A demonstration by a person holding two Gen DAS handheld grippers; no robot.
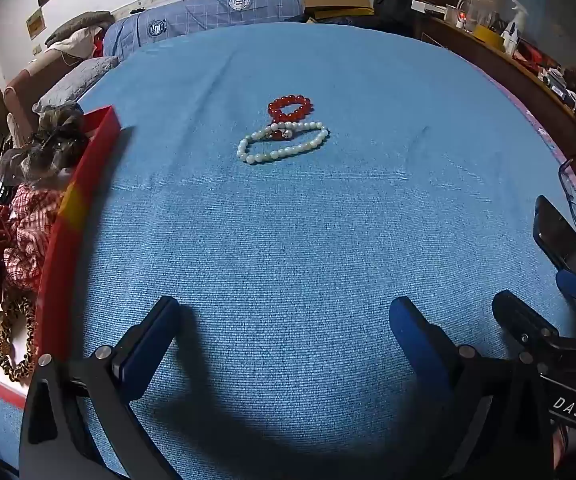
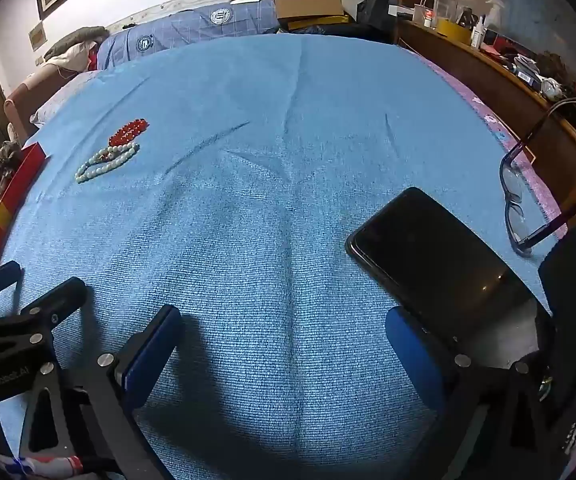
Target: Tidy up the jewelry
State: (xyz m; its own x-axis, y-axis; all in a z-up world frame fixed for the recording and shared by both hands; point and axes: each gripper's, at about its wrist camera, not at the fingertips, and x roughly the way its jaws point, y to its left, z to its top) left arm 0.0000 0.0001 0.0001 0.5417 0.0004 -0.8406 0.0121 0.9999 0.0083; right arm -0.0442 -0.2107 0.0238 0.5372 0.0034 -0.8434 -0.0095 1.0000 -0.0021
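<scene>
Centrally, a red bead bracelet (image 1: 290, 106) and a white pearl strand (image 1: 283, 142) lie touching on the blue cover (image 1: 288, 240), the red one at the far side, with a small red-beaded piece lying inside the white loop. A red box (image 1: 83, 200) stands well to their left, holding patterned fabric items and a leopard-print chain. The left gripper (image 1: 283, 320) hovers near the cover, fingers spread wide, nothing between them. The right gripper (image 2: 283, 328) is likewise released and empty. A black phone (image 2: 428, 248) and spectacles (image 2: 516, 196) lie at right.
</scene>
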